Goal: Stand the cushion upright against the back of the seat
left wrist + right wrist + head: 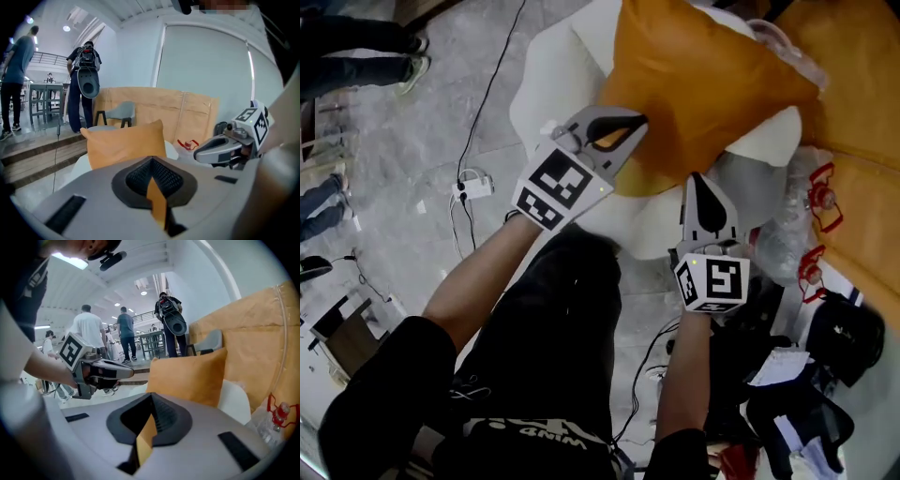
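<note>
**Cushion up on the seat, both grippers clear of it**

The orange cushion (694, 84) is on the white seat (548, 89). Both gripper views show it standing on its lower edge with its face towards the person, not lying flat. A strip of white upholstery shows just past its far edge; I take this for the seat's back. No view shows whether the cushion actually leans on it.

The left gripper (628, 124) has its jaws fully closed with nothing gripped. In the head view its tip overlaps the cushion's near corner, but its own view shows the cushion ahead and apart from it. The right gripper (700, 180) is also closed and empty, near the seat's front edge and just short of the cushion. In each gripper view a thin orange sliver shows at the seam of the jaws. It looks like part of the tool, not pinched fabric.

My judgement is that the main work is done, since the cushion is upright and stands without support. What may remain is a check that it rests against the back, and perhaps a nudge to square it. Beside the seat are clear plastic bottles (792, 211) and a brown paper-wrapped bulk (862, 206), close enough to brush against.
</note>
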{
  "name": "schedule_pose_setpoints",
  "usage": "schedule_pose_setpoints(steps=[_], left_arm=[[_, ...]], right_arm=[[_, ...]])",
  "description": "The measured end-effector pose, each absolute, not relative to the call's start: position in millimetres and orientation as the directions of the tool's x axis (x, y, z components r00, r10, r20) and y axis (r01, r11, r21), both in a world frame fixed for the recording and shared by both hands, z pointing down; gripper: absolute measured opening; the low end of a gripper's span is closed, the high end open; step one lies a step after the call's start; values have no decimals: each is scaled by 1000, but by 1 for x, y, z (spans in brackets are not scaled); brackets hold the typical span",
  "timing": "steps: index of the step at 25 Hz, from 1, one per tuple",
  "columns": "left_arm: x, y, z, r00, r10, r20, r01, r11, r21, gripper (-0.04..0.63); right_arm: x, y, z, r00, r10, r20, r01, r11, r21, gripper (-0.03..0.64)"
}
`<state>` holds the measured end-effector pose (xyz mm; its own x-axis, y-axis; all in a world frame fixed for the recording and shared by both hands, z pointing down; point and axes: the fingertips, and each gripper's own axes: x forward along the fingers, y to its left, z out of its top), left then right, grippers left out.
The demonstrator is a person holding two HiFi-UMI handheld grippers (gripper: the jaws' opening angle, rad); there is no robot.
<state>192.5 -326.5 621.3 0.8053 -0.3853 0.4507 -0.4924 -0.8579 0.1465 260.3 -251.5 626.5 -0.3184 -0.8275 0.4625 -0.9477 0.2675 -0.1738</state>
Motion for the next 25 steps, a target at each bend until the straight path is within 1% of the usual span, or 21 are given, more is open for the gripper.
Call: schedule_pose_setpoints(steps=[6, 10, 13, 16, 18, 21, 25], left_arm=[[165, -268, 522, 827, -352, 439, -494, -827, 268, 8], [153, -239, 445, 866, -345, 363, -465, -824, 325, 8], [143, -209, 397, 877, -334, 345, -449, -826, 340, 8], [128, -175, 353, 884, -321, 340, -435, -832, 346, 7], [120, -155, 330, 893, -319, 319, -422, -839, 344, 8], [110, -136, 302, 904, -328, 273, -408, -854, 323, 8], [96, -128, 273, 902, -367, 226, -422, -859, 288, 8]], right_arm=[[242, -215, 523, -354, -831, 429, -931, 271, -243, 21], [220, -191, 442, -388, -856, 341, -914, 311, -261, 21], [199, -166, 388, -429, -856, 290, -895, 359, -265, 21], [168, -131, 340, -526, -819, 227, -838, 454, -304, 21], [153, -113, 319, -565, -802, 192, -807, 490, -330, 21], [147, -99, 299, -568, -808, 154, -796, 492, -354, 21], [146, -99, 282, -557, -824, 104, -792, 490, -364, 21]])
